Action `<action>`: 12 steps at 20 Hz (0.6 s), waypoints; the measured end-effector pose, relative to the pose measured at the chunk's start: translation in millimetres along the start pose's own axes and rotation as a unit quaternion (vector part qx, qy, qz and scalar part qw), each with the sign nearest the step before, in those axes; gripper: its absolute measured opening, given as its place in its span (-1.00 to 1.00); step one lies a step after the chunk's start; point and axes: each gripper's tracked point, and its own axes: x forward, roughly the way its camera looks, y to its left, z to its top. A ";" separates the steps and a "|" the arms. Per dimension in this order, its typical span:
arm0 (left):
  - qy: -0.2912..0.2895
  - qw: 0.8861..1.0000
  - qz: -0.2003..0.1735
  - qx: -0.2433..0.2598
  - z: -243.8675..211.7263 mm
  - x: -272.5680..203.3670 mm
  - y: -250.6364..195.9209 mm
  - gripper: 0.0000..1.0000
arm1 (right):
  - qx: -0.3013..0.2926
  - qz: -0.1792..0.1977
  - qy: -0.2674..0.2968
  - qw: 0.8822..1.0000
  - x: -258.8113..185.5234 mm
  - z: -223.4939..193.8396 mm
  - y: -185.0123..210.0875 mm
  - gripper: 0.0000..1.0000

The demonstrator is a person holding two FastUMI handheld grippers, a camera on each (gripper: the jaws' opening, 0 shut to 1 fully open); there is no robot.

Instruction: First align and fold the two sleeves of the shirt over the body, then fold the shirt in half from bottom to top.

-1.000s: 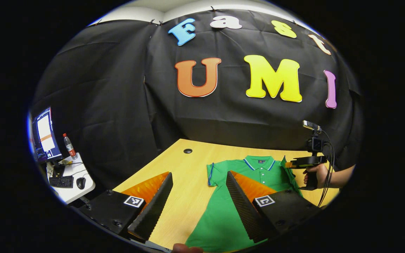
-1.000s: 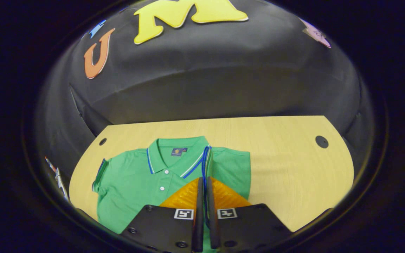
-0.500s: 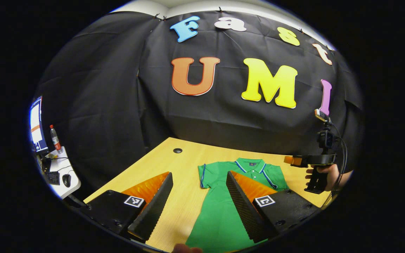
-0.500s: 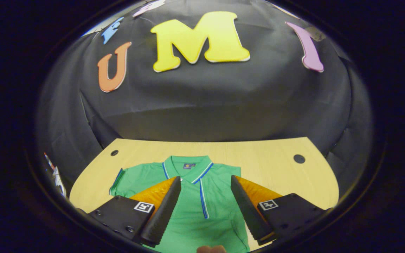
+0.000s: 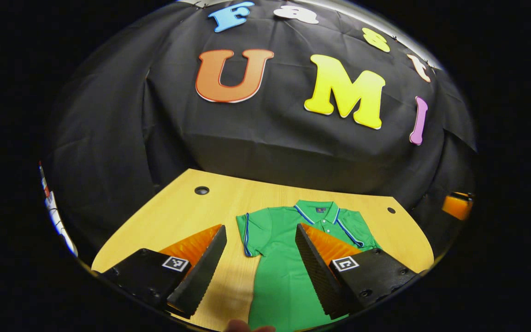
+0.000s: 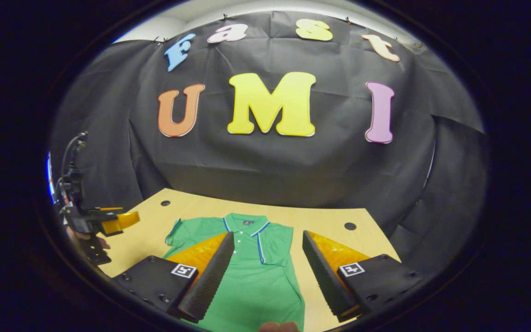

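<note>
Looking along the left gripper (image 5: 258,267) at the bottom of its view, we find its fingers spread wide and holding nothing, above a green short-sleeved polo shirt with blue-and-white collar trim (image 5: 288,258). It lies flat on the pale wooden table (image 5: 178,216), lower centre, one sleeve folded over the body and the other out at frame left. Our right gripper (image 6: 268,272) is likewise wide apart and holding nothing, with the shirt (image 6: 251,276) between its fingers; the left gripper (image 6: 125,220) appears at far left.
</note>
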 end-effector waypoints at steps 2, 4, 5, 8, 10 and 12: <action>0.025 1.000 -0.001 0.003 -12.2 24.7 4.2 0.94 | -0.011 -0.008 -0.002 1.000 -12.7 -1.8 -4.7 0.84; 0.044 0.999 0.000 0.007 -22.3 50.8 9.5 0.94 | -0.007 -0.017 0.002 1.000 -20.8 -3.9 -11.6 0.84; 0.054 0.999 0.001 0.008 -26.8 61.8 11.1 0.94 | -0.003 -0.023 0.004 1.000 -24.3 -5.7 -16.3 0.92; 0.066 0.998 0.006 0.024 -36.9 94.8 15.3 1.00 | -0.001 -0.042 0.009 0.999 -29.8 -10.3 -31.5 0.92; 0.078 0.996 0.007 0.033 -47.5 111.2 21.1 0.93 | 0.003 -0.051 0.017 0.999 -31.7 -14.1 -41.0 0.84; 0.094 0.995 0.011 0.041 -61.3 129.1 26.8 0.94 | 0.010 -0.059 0.021 0.998 -35.5 -14.5 -47.6 0.92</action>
